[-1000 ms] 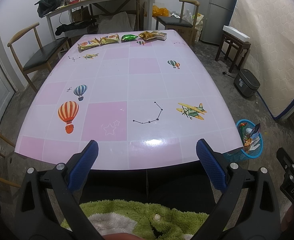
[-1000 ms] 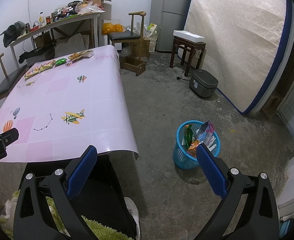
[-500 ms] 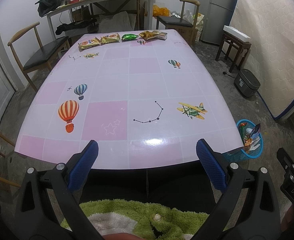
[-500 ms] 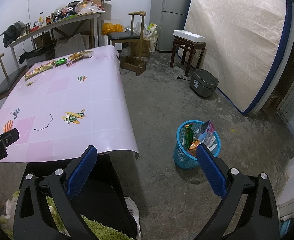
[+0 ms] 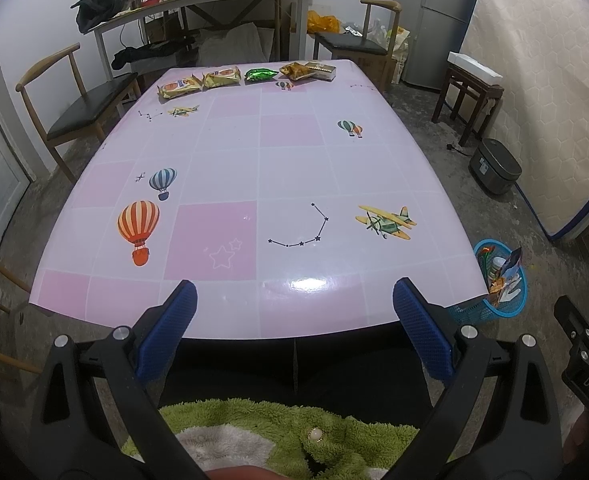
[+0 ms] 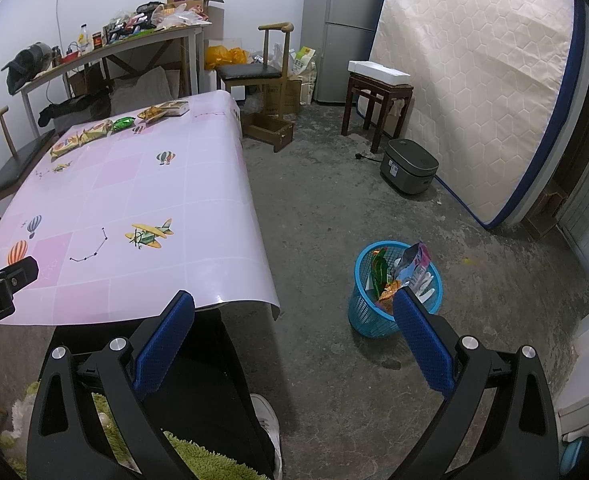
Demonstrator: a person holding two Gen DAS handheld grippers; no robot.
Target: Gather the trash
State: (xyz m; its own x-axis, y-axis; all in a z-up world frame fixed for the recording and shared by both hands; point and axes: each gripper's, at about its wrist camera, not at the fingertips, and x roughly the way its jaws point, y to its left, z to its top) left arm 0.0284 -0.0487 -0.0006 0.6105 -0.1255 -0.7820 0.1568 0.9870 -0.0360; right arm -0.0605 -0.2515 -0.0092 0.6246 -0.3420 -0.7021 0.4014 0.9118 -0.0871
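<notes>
I stand at the near edge of the big table covered in a glossy pink-and-white checked cloth printed with balloons and aeroplanes (image 5: 230,152). Down on the concrete floor to my right sits the round blue plastic mesh basket (image 6: 394,292), well apart from the table and already holding several wrappers.

The trash I am after lies in a row along the table's far edge, 5 pieces by my count: 2 yellow snack packets (image 5: 198,82), a crinkled orange-gold packet (image 5: 296,70) touching a small pale box (image 5: 322,71), and, between these, a shiny green foil wrapper (image 5: 260,75).

My left claw (image 5: 294,316) hovers just before the near edge, blue pads spread wide and nothing between them. My right claw (image 6: 294,320) hangs over the floor between table and basket, likewise released and empty.

To do the reach well, I judge I must lean far across or walk round; the row is well beyond me. Flat packets on slick cloth may slide, so I would come in low, pinch a raised crimped edge, and take 1 piece at a time.
</notes>
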